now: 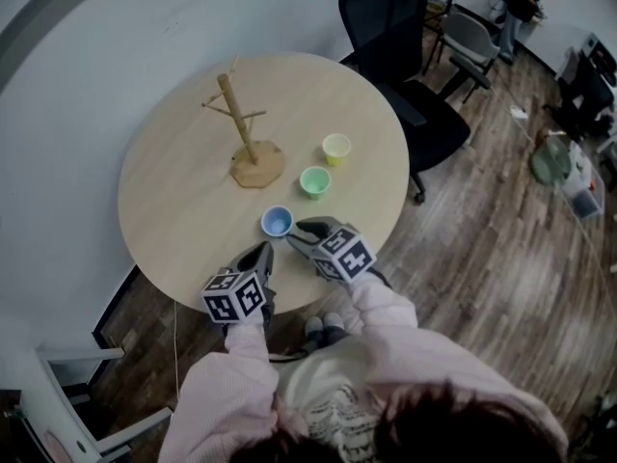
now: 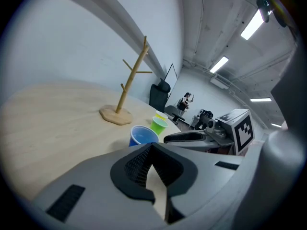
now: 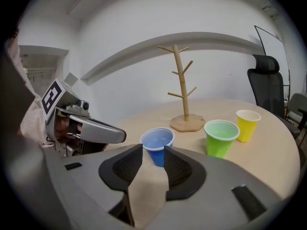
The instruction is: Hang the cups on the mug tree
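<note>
Office rm, wood floor [image 1: 501,230], black office chair [image 1: 405,56] behind round light-wood tabletop [image 1: 183,191]. Mug tree [image 1: 246,133] upright near tabletop centre. Cups upright on the tabletop, in a diagonal row: blue cup [image 1: 277,222] by near edge, green cup [image 1: 314,181] mid, yellow cup [image 1: 336,149] furthest, twd right edge. L gripper [image 1: 262,254] at near edge, jaws together, nothing btwn. R gripper [image 1: 304,230] jaws apart, empty, tips just short of blue cup.

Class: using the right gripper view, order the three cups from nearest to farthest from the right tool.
1. Blue cup: centre, just beyond the open jaws.
2. Green cup: farther back, to the right.
3. Yellow cup: farthest, at the far right.
</note>
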`<state>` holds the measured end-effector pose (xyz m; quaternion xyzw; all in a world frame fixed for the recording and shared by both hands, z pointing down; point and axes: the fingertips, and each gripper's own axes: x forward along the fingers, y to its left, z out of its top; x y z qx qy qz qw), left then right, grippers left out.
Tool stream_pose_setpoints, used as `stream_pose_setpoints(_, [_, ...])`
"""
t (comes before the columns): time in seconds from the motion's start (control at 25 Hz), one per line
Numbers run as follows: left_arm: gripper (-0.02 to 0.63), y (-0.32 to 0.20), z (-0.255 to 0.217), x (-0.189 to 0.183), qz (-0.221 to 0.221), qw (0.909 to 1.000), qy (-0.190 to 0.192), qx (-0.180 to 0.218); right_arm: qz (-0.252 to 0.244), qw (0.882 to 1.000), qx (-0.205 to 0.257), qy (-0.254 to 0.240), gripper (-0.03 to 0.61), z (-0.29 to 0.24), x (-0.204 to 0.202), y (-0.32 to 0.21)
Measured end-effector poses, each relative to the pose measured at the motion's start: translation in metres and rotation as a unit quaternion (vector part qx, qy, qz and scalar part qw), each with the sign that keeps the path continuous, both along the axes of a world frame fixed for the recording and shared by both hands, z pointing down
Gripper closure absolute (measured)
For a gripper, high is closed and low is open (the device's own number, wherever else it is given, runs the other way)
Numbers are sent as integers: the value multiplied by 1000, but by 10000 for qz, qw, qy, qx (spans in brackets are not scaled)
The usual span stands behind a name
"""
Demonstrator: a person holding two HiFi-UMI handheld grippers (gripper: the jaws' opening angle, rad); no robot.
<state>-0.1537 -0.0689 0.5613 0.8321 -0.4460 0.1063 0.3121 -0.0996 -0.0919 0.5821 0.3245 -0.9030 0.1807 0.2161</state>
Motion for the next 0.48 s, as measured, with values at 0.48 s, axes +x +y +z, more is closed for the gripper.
stream_pose_setpoints(0.48, [614, 3, 12, -6, -29, 9998, -37, -167, 175, 9997, -80, -116, 320, 21, -11, -4])
